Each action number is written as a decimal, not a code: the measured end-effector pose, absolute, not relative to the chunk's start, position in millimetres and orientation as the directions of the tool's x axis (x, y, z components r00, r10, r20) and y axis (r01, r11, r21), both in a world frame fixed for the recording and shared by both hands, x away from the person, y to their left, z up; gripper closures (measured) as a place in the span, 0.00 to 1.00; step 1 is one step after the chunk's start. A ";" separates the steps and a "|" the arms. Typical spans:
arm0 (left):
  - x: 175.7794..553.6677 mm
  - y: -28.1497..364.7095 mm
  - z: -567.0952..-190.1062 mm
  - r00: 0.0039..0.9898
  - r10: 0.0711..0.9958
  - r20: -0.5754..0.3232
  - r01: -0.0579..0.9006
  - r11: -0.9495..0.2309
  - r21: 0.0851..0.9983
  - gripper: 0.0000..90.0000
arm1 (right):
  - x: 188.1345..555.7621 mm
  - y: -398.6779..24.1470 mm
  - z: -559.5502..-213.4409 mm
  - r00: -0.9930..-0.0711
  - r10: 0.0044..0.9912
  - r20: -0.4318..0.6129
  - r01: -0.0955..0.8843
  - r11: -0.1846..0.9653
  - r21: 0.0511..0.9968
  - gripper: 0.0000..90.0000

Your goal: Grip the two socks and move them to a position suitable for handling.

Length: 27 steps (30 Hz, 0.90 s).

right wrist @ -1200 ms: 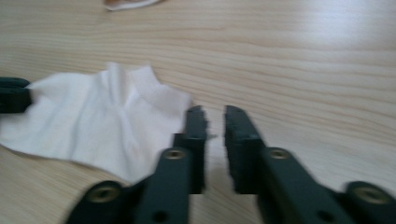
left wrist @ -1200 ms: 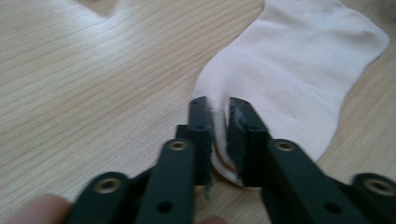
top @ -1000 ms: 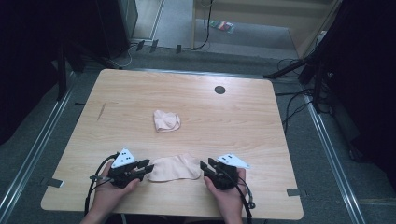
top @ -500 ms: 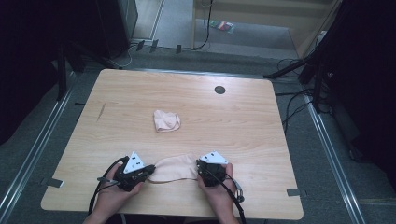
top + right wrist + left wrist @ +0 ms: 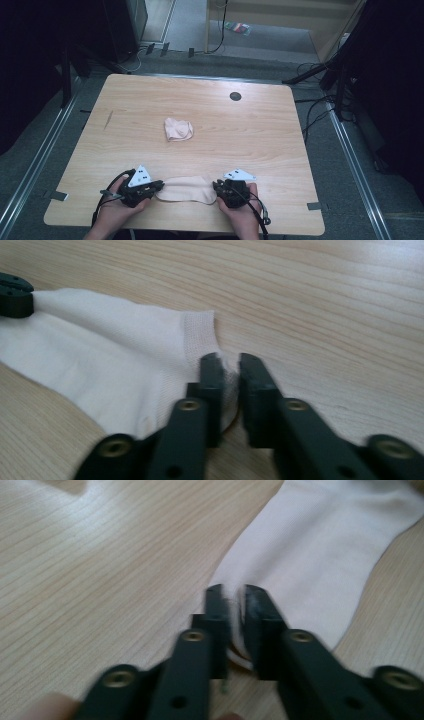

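My left gripper [image 5: 159,186] sits at the near edge of the worktop [image 5: 280,145], jaws almost together with a thin gap, and they have just been easing apart again after a squeeze; the end of the flat sock [image 5: 186,189] is between them, its edge bunched up in the gap in the left gripper view [image 5: 235,625]. Whether the pads are actually pinching the cloth there, I cannot tell. My right gripper [image 5: 218,187] is at the other end of the same sock, jaws likewise a narrow slot apart and just been opening; in the right gripper view [image 5: 229,380] a fold of the ribbed cuff sits in the gap. The sock [image 5: 100,365] lies stretched flat between my two grippers, parallel to the near edge. Farther up the worktop, well apart from my hands, a second sock [image 5: 178,129] lies crumpled in a small heap, and near the far edge there is a dark round hole [image 5: 235,96]. The right gripper view also catches the tip of my left gripper [image 5: 15,295] at the far end of the sock, touching the cloth.
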State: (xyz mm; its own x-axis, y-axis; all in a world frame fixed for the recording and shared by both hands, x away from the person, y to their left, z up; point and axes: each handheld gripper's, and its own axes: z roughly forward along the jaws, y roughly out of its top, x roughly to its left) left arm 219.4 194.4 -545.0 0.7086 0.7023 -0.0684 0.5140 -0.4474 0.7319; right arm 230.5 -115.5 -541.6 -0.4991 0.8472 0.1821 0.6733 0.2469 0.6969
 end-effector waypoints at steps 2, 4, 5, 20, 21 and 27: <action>222.4 200.0 -543.8 0.686 0.718 -0.116 0.518 -0.370 0.771 0.74 | 231.3 -116.2 -538.3 -0.508 0.840 0.192 0.655 0.232 0.719 0.62; 224.5 203.7 -542.4 0.675 0.722 -0.152 0.518 -0.317 0.795 0.59 | 232.4 -117.3 -535.4 -0.510 0.834 0.210 0.646 0.211 0.733 0.59; 227.7 210.9 -539.4 0.661 0.726 -0.188 0.496 -0.235 0.836 0.55 | 236.5 -116.7 -528.3 -0.510 0.834 0.211 0.613 0.181 0.769 0.60; 256.2 251.3 -546.6 0.460 0.840 -0.288 0.485 0.034 0.874 0.35 | 318.6 -62.0 -492.9 -0.582 0.803 0.132 0.501 0.226 0.836 0.68; 258.0 253.6 -547.6 0.437 0.854 -0.281 0.482 0.041 0.875 0.34 | 331.8 -57.3 -491.8 -0.575 0.809 0.125 0.506 0.231 0.831 0.69; 259.7 249.9 -550.4 0.410 0.872 -0.269 0.506 0.029 0.862 0.25 | 365.6 -44.4 -491.5 -0.570 0.814 0.108 0.510 0.247 0.824 0.69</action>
State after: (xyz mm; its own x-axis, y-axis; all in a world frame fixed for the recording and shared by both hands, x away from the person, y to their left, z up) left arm 259.7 249.9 -550.4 0.4097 0.8715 -0.2693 0.5059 0.0285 0.8621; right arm 365.6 -44.4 -491.5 -0.5702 0.8144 0.1083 0.5095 0.2472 0.8242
